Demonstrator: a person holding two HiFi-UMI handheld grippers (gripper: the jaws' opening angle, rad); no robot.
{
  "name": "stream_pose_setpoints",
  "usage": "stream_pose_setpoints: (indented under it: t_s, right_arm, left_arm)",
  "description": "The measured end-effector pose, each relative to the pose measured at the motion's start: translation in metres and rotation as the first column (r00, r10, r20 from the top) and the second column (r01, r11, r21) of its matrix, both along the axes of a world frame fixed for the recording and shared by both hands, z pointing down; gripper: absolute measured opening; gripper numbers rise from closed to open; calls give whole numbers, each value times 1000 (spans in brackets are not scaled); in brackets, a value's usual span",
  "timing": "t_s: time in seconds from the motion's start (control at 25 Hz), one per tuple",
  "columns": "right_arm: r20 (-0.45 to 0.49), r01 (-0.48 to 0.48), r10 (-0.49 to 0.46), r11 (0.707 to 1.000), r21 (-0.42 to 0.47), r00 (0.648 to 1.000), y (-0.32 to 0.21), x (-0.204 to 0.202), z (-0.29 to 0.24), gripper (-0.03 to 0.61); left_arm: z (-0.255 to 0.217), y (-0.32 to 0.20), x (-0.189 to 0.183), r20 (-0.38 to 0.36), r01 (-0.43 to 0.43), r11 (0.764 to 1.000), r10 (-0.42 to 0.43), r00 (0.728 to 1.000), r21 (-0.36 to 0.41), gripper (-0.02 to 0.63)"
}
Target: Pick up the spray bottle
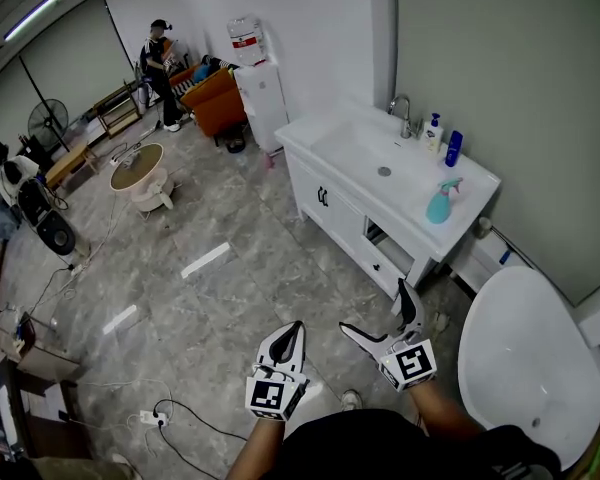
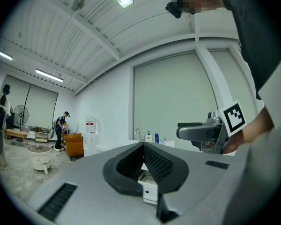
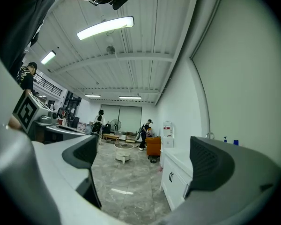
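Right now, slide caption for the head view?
Left hand-held gripper shut, right hand-held gripper open, teal plastic spray bottle untouched on white vanity counter.

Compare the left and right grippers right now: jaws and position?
Jaws: the left gripper has its jaws closed together with nothing between them, while the right gripper has its jaws wide apart. Position: in the head view the right gripper sits nearer the vanity, and the left gripper is further out over the floor. Shared: both are empty and well short of the spray bottle standing on the vanity top.
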State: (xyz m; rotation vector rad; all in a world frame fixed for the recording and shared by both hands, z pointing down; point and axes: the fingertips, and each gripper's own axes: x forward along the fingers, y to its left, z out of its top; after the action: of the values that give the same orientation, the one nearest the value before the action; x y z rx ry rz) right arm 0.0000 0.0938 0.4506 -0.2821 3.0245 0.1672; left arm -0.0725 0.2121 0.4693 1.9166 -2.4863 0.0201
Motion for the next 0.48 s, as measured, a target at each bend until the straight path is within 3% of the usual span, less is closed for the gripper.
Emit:
stream_pose_setpoints:
  t_s: [0.48]
  right_arm:
    - [-39,-24,24,1000,-16,999,-65,-32,23,592]
  left_arm:
    - [15,-67,-33,-32,-22,1000,21,999,0,-3]
